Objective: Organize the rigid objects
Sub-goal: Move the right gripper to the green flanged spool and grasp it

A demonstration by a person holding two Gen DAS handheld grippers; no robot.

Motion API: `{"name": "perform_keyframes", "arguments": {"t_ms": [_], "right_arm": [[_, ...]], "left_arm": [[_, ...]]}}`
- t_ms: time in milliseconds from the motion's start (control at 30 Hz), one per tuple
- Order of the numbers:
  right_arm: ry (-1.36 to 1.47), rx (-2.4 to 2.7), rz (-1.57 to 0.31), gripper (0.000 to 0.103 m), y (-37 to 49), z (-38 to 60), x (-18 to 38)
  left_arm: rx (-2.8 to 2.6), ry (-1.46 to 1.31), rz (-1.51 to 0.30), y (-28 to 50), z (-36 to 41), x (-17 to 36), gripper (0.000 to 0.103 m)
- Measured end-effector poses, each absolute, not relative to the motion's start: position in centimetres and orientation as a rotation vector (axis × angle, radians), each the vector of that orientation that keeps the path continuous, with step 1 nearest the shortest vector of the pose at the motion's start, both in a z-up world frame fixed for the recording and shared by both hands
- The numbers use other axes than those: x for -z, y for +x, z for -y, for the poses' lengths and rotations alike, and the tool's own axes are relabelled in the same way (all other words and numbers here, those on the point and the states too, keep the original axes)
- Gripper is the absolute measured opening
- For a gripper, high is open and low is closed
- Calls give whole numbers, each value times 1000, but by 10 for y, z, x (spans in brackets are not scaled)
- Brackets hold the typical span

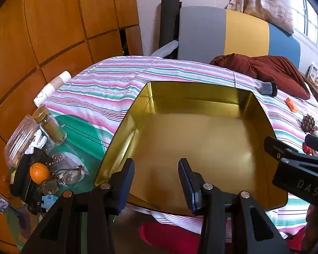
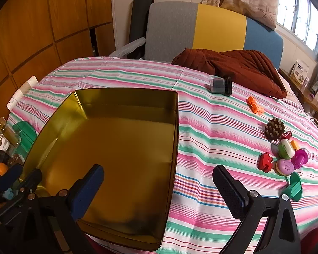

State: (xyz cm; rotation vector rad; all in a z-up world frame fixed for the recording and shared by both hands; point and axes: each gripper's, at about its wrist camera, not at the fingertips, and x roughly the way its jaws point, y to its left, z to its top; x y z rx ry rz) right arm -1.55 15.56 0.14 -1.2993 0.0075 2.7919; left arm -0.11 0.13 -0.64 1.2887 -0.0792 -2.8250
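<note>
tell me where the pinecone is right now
In the right wrist view the pinecone sits on the striped cloth, right of the gold tin, just behind the toy cluster.

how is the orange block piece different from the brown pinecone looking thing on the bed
The orange block piece is bright, boxy and lies flat; the brown pinecone-like piece is dark, rounded and covered in studs. The orange one lies apart, while the brown one sits against the toy cluster. Both rest on the striped bedspread, outside the gold tin.
</note>
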Motion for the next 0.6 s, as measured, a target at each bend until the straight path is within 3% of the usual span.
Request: {"name": "perform_keyframes", "arguments": {"t_ms": [367,600], "right_arm": [[-1284,-2829,-163,103,-4,-198,-4],[-1311,-2681,-159,103,13,-267,15]], "left_arm": [[3087,1412,-93,14,-18,10,43],[3219,1439,9,23,-54,-1,43]]}}
